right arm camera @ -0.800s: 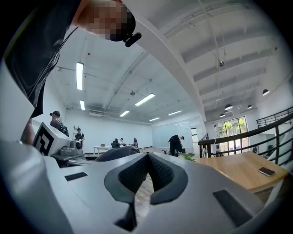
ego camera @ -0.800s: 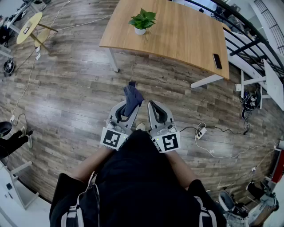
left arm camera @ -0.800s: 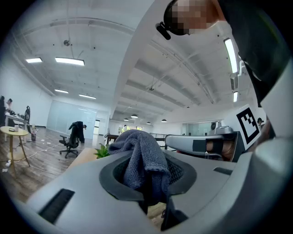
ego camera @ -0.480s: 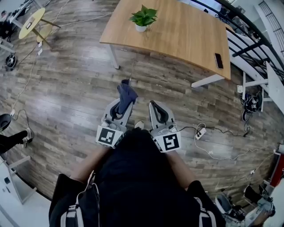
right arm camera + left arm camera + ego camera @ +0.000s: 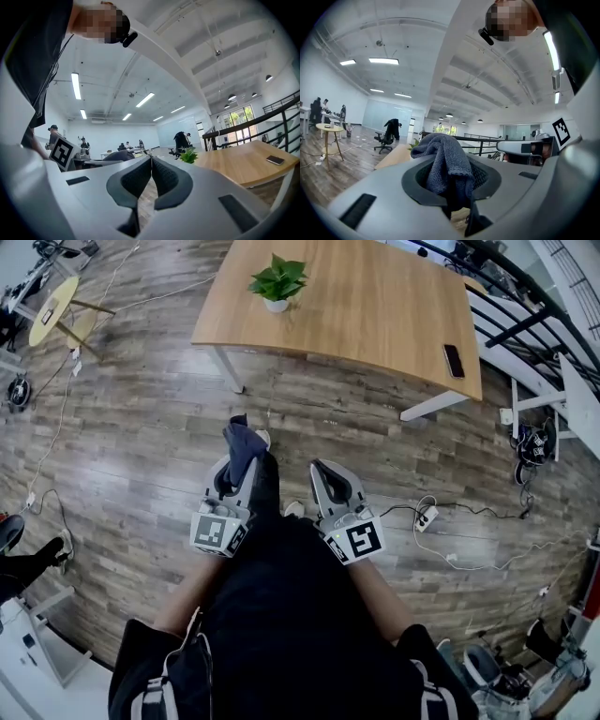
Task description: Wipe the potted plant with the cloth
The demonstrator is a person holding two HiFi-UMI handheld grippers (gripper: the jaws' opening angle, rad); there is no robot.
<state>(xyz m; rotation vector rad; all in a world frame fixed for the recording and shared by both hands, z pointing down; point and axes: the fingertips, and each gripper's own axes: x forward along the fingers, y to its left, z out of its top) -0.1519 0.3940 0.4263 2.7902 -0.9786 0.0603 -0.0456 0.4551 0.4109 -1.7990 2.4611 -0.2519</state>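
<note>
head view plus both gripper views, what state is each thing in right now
left gripper, shut on the cloth
right gripper, shut, nothing between its jaws
cloth, bunched, sticking out past the left gripper's tips
potted plant, upright on the wooden table, untouched, well away from both grippers
phone, lying flat on the table's right side, screen dark

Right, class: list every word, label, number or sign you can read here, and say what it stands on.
None can be read.
The left gripper and right gripper bear only black-and-white square patterns, no letters.
The phone on the table is dark; the cloth shows no label.
</note>
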